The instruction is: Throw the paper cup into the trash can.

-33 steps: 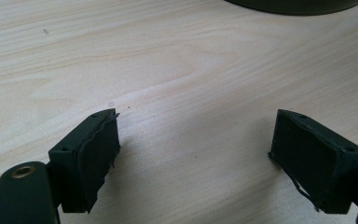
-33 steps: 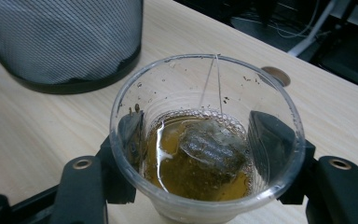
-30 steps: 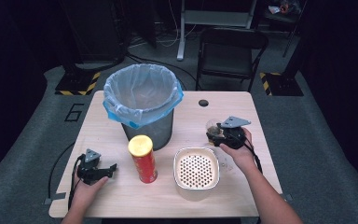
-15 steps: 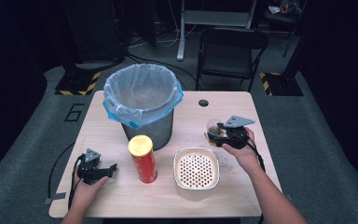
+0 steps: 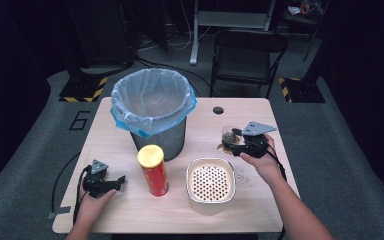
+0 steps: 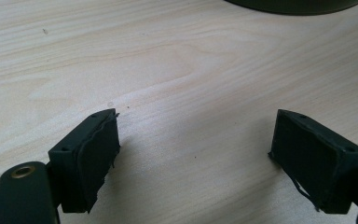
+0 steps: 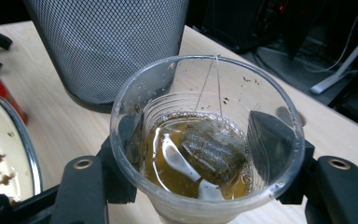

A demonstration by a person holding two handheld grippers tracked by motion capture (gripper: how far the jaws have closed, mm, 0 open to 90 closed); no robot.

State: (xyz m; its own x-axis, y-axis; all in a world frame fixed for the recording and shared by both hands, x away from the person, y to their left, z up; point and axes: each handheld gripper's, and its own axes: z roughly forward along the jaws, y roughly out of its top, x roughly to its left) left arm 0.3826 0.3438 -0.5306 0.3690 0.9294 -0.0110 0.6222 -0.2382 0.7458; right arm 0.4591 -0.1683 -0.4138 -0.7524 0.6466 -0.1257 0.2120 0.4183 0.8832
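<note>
One plastic cup [image 7: 205, 140] with one tea bag [image 7: 209, 151] sits clamped in the right hand-held gripper [image 7: 200, 172]; the left hand-held gripper [image 6: 196, 158] gapes empty.

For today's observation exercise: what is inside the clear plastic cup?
The cup holds brown tea with a soaked tea bag, its string running up the wall. The cup's bottom is hidden beneath the bag.

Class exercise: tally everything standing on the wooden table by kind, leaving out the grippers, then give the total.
Mesh bins with a blue liner: 1
Red crisp cans with a yellow lid: 1
Strainer bowls: 1
Clear plastic cups holding brown liquid and a tea bag: 1
Total: 4
</note>
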